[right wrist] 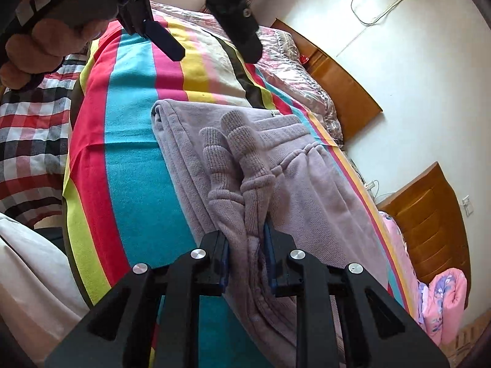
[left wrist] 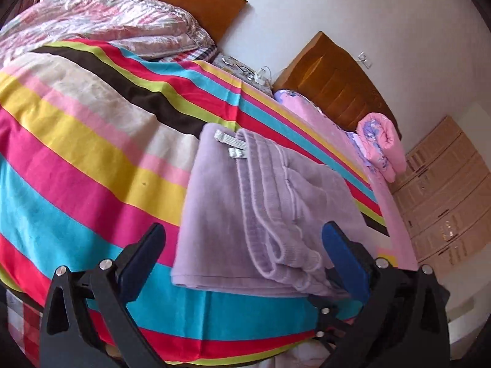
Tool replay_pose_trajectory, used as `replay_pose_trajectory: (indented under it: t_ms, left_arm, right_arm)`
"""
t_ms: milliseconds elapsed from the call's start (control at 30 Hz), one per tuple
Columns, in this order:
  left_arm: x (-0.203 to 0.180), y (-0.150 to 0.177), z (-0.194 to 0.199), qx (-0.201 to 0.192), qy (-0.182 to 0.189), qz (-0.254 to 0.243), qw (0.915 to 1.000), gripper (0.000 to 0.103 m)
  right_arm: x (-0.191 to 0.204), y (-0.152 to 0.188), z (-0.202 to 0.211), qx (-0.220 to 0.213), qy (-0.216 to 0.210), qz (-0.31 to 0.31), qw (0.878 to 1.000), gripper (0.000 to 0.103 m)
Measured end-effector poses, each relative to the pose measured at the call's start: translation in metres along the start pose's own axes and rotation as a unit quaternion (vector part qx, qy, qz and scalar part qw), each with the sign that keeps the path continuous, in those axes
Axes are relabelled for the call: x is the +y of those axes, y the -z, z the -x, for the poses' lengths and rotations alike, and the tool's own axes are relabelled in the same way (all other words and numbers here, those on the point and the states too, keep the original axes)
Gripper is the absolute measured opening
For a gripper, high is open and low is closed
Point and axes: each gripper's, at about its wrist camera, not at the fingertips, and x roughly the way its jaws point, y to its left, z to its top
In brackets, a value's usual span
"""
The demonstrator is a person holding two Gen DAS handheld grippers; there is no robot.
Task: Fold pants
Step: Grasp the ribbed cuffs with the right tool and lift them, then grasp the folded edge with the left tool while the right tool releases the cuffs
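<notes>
The pants (left wrist: 245, 214) lay folded on the striped bedspread (left wrist: 76, 141), toward the bed's right side, with the ribbed cuffs (right wrist: 233, 159) lying on top. A grey tag (left wrist: 230, 145) showed at their far edge. Their near end was cut off in the right wrist view by the tool's own frame, and how many layers lay beneath the top fold could not be made out.

The right tool (right wrist: 247, 263) was closed on the pants, its blue pads pressed against a bunched ridge of fabric leading up to the cuffs. The left tool (left wrist: 245, 257) was open, its jaws well apart, holding nothing; the near corner of the pants sat between and beyond them. In the right wrist view the left tool (right wrist: 214, 46) appeared at the far end above the bedspread, with part of the hand (right wrist: 40, 49) that held it; the rest of that hand was cut off at the frame edge.

A quilt (left wrist: 101, 21) lay bunched at the far left. A rolled pink blanket (left wrist: 383, 150) sat at the right, before a wooden headboard (left wrist: 337, 89). Small items on the stand between the headboards were too small to identify.
</notes>
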Motion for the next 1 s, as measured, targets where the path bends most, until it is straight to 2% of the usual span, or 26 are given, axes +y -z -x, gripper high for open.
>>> replay_pose_trajectory:
  t_ms: [33,100,133,167,200,233,400,467,600,667,767,867,1000]
  left_arm:
    - [-0.004,0.001,-0.005,0.010,0.014,0.003,0.9998,0.102]
    - [-0.012,0.006,-0.014,0.024,0.016,-0.001,0.9996,0.102]
    - [-0.015,0.008,-0.018,0.032,0.017,-0.005,0.9993,0.102]
    - [-0.016,0.009,-0.022,0.039,0.018,-0.006,0.9990,0.102]
    - [-0.017,0.011,-0.025,0.045,0.019,-0.006,0.9988,0.102]
    - [-0.018,0.011,-0.029,0.049,0.020,-0.007,0.9986,0.101]
    - [-0.024,0.012,-0.036,0.058,0.019,-0.016,0.9980,0.101]
    - [-0.025,0.013,-0.036,0.058,0.017,-0.019,0.9980,0.101]
    - [-0.023,0.015,-0.034,0.060,0.016,-0.018,0.9979,0.101]
    - [-0.021,0.015,-0.033,0.061,0.014,-0.016,0.9979,0.101]
    - [-0.019,0.013,-0.030,0.059,0.016,-0.015,0.9980,0.101]
    - [-0.019,0.008,-0.024,0.059,0.045,-0.003,0.9973,0.101]
    - [-0.024,-0.008,-0.035,0.089,0.078,0.027,0.9926,0.101]
  right_arm:
    - [-0.001,0.001,0.001,0.000,-0.006,-0.001,1.000,0.025]
    - [0.000,-0.001,0.001,-0.004,-0.030,-0.016,0.999,0.029]
    - [-0.006,-0.001,0.004,-0.012,-0.065,-0.037,0.997,0.042]
    - [-0.013,-0.001,0.008,-0.023,-0.106,-0.061,0.992,0.060]
    - [-0.019,-0.001,0.011,-0.033,-0.134,-0.081,0.987,0.064]
    - [-0.022,0.000,0.012,-0.039,-0.143,-0.091,0.985,0.064]
    - [-0.031,0.002,0.000,-0.029,-0.150,-0.101,0.983,0.052]
    - [-0.029,0.005,-0.003,-0.029,-0.137,-0.091,0.986,0.041]
    - [-0.017,0.010,-0.008,-0.031,-0.108,-0.047,0.993,0.041]
    - [-0.016,0.009,-0.005,-0.038,-0.088,-0.036,0.995,0.028]
    - [-0.032,0.009,0.002,-0.062,-0.101,-0.076,0.990,0.020]
    - [-0.055,0.006,0.014,-0.094,-0.094,-0.121,0.984,0.018]
    - [-0.056,-0.001,0.028,-0.116,-0.066,-0.113,0.985,0.018]
